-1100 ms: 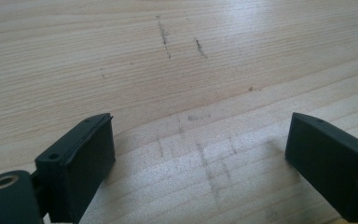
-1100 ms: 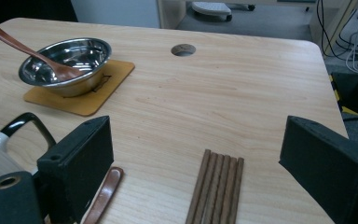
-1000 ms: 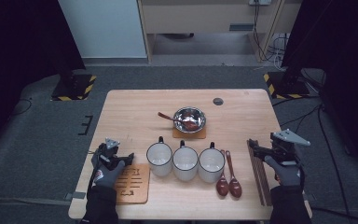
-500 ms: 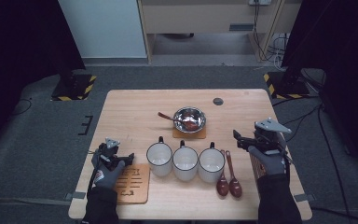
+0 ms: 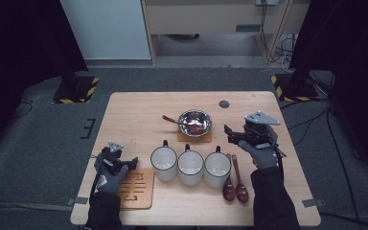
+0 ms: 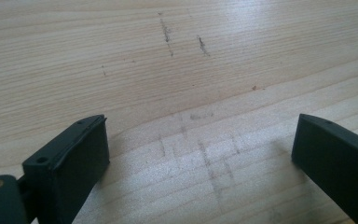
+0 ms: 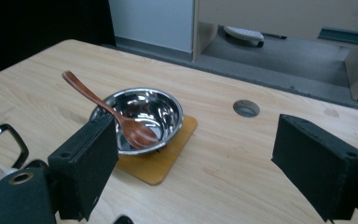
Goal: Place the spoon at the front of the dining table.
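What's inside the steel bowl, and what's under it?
A brown wooden spoon rests in the steel bowl, handle over the rim. The bowl sits on a thin wooden coaster; the coaster's middle is covered.

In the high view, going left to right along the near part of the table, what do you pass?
Left gripper → slotted wooden coaster → three white mugs in a row → two wooden spoons → right gripper, raised, its jaws open.

Three white mugs stand in a row on the desk, two brown spoons beside them.
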The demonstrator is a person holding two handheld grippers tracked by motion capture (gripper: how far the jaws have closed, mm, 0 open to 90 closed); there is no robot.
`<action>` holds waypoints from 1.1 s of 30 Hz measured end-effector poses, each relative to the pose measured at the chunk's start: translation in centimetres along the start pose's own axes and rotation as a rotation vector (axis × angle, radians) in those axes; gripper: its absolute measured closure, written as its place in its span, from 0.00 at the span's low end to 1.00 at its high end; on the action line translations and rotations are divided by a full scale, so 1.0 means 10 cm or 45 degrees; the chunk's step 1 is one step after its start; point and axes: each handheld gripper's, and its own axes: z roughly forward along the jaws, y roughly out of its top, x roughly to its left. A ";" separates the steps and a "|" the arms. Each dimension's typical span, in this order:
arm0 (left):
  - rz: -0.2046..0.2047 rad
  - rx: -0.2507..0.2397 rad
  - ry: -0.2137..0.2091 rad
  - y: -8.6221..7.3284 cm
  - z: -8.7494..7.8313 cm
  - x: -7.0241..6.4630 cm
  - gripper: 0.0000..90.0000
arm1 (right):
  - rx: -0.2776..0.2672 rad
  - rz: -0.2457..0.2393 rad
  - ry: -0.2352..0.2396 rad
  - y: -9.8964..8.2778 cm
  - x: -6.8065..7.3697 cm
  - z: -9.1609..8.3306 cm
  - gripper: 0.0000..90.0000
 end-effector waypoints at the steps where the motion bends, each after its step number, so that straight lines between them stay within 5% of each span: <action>1: 0.000 0.000 0.000 0.00 0.00 0.00 0.03 | -0.005 0.000 0.002 0.02 0.02 0.02 0.16; 33: 0.001 0.000 -0.001 0.00 0.00 0.00 0.03 | -0.053 -0.064 0.064 0.51 0.52 0.56 0.14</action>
